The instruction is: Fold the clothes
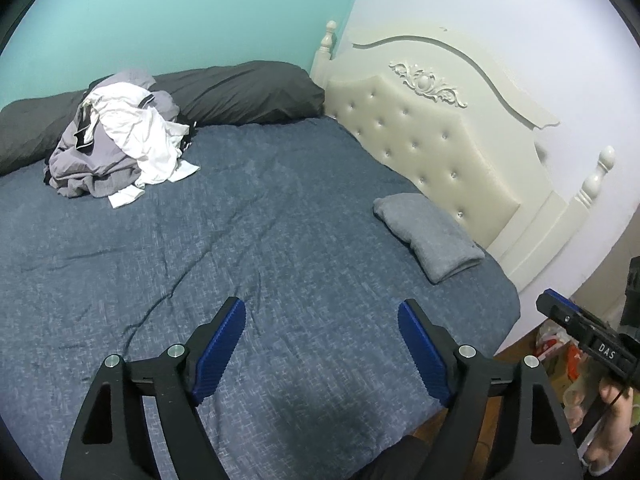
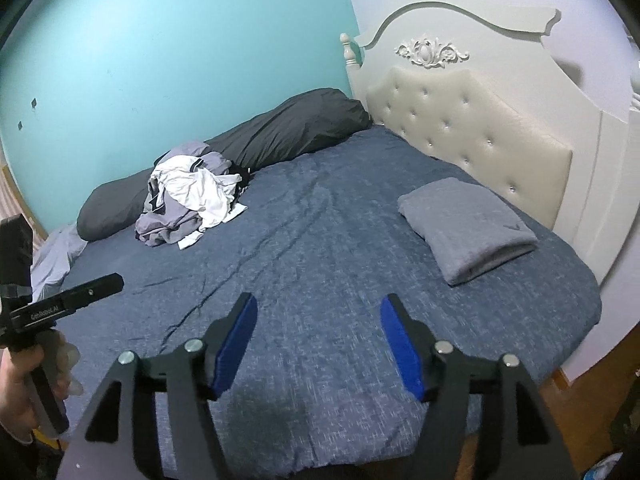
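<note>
A bedroom in a home

A bed with a blue cover, a tufted cream headboard, a dark pillow and a heap of clothes against a turquoise wall.

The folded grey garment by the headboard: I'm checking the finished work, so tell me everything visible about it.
The folded grey garment is a soft, fleecy-looking knit, folded into a neat thick rectangle of several layers, with a small dark mark near one corner. It lies flat on the blue bedspread, close to the cream tufted headboard near the bed's edge. Nothing rests on it and neither claw touches it.
</note>
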Demonstrator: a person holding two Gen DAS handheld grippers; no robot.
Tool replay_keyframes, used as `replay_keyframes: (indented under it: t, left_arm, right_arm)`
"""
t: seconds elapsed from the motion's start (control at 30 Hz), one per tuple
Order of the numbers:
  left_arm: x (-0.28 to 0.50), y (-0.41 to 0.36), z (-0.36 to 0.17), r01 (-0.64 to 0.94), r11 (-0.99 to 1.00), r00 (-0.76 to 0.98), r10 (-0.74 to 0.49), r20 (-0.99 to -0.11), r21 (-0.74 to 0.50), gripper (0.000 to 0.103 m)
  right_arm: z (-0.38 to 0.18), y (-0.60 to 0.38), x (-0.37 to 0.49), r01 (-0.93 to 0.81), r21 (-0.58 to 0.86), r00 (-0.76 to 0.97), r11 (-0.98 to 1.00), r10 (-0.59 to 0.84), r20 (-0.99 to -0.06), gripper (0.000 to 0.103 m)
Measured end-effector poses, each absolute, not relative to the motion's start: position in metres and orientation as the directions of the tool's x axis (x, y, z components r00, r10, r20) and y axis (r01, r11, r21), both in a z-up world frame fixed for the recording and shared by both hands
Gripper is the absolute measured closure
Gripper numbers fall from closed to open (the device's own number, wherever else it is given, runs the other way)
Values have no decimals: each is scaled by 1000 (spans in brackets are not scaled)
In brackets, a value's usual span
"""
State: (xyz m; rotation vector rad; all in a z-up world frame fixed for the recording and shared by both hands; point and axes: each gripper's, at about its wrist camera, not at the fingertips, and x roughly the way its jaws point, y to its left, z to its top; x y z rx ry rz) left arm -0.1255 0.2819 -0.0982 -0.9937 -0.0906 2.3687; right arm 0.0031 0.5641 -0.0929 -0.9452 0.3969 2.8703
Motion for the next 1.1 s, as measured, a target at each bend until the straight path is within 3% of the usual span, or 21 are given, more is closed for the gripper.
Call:
replay_keyframes:
  t: [0.13,0.37,1.1]
  left_arm:
    - [-119,282,-97,-478,-839,-574,524,-629,-262,16]
    - [-108,282,-94,-480,-846,-596,509,-621,-233,0]
    - [-90,282,-89,-454,-878,-652,443,-615,-151,0]
  right_arm:
    - [-93,560,11,-193,200,-802,-961,37,-596,27]
    - [-98,555,19,-215,188,-787,-958,56,-615,21]
    - [-90,540,38,-220,145,-804,-965,96,-587,18]
